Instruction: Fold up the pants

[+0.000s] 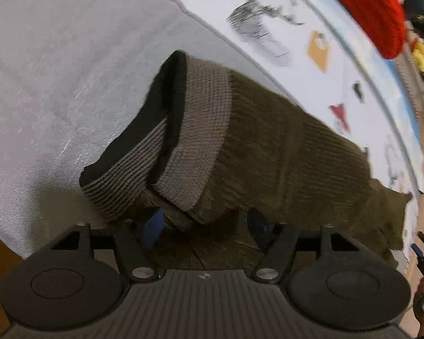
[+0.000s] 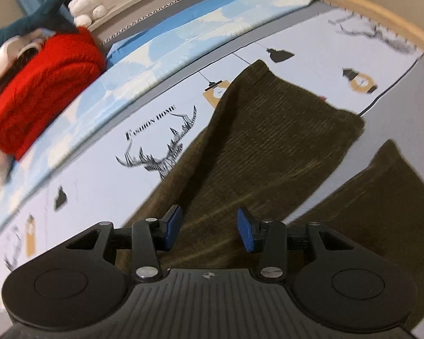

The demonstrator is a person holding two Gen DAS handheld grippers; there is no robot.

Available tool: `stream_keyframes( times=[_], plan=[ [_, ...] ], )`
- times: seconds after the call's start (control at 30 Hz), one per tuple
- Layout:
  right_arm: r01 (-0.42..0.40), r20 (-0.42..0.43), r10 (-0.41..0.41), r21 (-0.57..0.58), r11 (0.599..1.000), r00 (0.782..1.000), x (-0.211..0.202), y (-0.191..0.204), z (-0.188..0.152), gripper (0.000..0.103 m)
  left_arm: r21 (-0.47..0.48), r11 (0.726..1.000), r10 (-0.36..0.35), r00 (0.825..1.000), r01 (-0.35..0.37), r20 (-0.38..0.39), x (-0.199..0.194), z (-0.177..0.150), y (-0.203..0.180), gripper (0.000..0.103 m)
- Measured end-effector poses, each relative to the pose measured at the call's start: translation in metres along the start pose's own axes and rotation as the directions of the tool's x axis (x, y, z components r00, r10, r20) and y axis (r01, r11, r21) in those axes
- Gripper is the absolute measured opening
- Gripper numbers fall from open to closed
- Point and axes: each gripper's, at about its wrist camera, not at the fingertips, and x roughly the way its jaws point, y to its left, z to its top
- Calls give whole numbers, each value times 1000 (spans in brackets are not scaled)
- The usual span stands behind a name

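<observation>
The pants (image 1: 268,152) lie on the bed's printed sheet (image 1: 296,28), waistband (image 1: 195,130) folded over toward the left gripper (image 1: 207,223), whose jaws are seen apart with cloth between but not pinched. In the right wrist view the two legs (image 2: 268,147) are spread flat; the right gripper (image 2: 209,227) hangs half open, empty, above them. Edges should be squared before pinching.
</observation>
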Motion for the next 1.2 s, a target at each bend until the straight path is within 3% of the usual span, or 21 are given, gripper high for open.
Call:
stream_keyframes(
  times=[0.3,0.47,0.57,0.67,0.7,0.73,0.77,0.8,1.0,1.2],
  plan=[
    [-55,-20,58,124,991,998,54,-10,23,46,-82,997,-2,1000,4,25,9,25,1,72],
    [-105,-17,110,167,980,994,83,-6,31,46,-103,994,52,991,-40,122,-8,34,3,69],
    [-119,-25,126,186,975,992,100,0,32,46,-75,996,49,988,-38,145,-14,36,-1,54],
    [-101,-44,110,170,980,993,117,6,28,46,5,998,64,984,-66,168,-17,35,-13,26],
    [-85,-48,94,163,983,994,120,8,27,44,24,997,73,982,-79,176,-19,35,-16,24],
    [-71,-44,79,158,985,996,123,8,26,29,34,995,84,980,-91,182,-21,34,-19,17],
    [-71,-39,78,158,985,996,122,8,26,11,46,993,95,977,-106,190,-22,34,-21,17],
    [-72,-30,78,161,984,997,121,7,26,6,51,993,94,976,-106,194,-24,34,-22,16],
    [-132,59,126,125,983,990,78,1,31,3,73,994,64,973,-82,219,-34,33,-25,15],
    [-192,115,181,97,977,977,1,-28,25,3,106,992,31,965,-61,261,-53,24,-29,14]
  ],
)
